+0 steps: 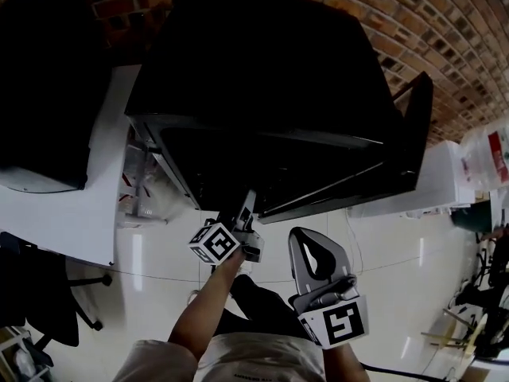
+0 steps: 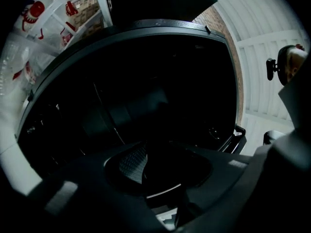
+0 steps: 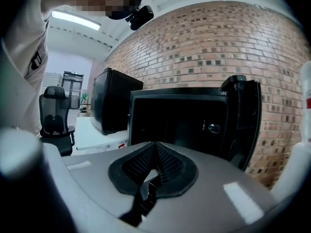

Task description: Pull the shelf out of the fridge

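Observation:
The black mini fridge (image 1: pixel 262 70) stands with its door (image 1: pixel 413 134) swung open to the right. My left gripper (image 1: pixel 248 201) reaches to the lower front edge of the fridge's opening. In the left gripper view its jaws (image 2: pixel 146 152) stand apart, open, and point into the dark inside. A thin pale edge (image 2: pixel 165 191) crosses low between them. I cannot tell whether that edge is the shelf or whether it touches the pads. My right gripper (image 1: pixel 310 235) hangs back from the fridge, lower and to the right. Its pads (image 3: pixel 155 147) meet at the tip on nothing, facing the open fridge (image 3: pixel 180 125).
A second black box (image 1: pixel 40 94) sits on a white table (image 1: pixel 79 205) to the left. An office chair (image 3: pixel 56 120) stands by that table. A white cabinet (image 1: pixel 437 181) is behind the open door, and a brick wall (image 3: pixel 204 47) runs at the back.

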Available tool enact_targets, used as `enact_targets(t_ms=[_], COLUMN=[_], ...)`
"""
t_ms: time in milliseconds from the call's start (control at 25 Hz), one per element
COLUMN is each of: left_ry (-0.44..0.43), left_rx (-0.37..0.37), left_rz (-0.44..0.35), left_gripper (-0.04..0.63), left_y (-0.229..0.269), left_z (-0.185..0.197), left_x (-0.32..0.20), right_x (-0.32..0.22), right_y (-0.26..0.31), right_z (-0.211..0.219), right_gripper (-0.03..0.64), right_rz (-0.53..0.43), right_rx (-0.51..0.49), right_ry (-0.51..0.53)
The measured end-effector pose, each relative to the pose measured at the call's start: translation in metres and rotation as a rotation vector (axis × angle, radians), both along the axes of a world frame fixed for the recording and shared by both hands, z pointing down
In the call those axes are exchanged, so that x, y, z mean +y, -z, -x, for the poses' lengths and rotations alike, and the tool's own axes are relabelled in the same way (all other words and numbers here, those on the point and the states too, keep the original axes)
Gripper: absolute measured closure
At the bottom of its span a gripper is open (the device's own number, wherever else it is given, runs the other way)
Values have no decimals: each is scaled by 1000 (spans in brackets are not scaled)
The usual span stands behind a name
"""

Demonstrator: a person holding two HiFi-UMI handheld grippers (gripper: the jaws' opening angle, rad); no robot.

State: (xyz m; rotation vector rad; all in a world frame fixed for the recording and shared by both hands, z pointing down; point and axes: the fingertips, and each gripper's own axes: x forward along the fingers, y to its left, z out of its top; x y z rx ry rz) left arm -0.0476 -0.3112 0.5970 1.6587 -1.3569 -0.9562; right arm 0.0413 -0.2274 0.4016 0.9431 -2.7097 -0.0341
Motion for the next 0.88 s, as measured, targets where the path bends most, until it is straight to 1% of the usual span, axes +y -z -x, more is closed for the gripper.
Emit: enact_targets(t_ms=[160, 240, 440, 520, 680, 760, 880], left_ry=[49, 65, 114, 129, 166, 182, 199], left_rx=[91, 140, 257, 277, 302, 305, 305], left_rz=[45, 64, 82, 67, 47, 53, 45], left_gripper=[469, 453, 426, 425, 424, 425, 429], left_y=[-35, -52, -82, -83, -82, -84, -87], left_z=[1, 2, 5, 6, 13, 18, 27], left_x=[-23, -34, -57, -65, -83, -89, -99], right_x=[-13, -20, -32, -37, -48, -50, -53], right_y=[-12, -20, -39, -41, -48, -49, -54], right_z=[-6, -8, -17, -19, -21, -19, -20], right_gripper=[612, 612, 612, 612, 612, 612, 612], right_rz=[18, 34, 75, 73, 99, 94, 116], right_rx=[27, 41, 80, 80, 98, 88, 99], right_ry=[17, 17, 25, 33, 44, 59, 68])
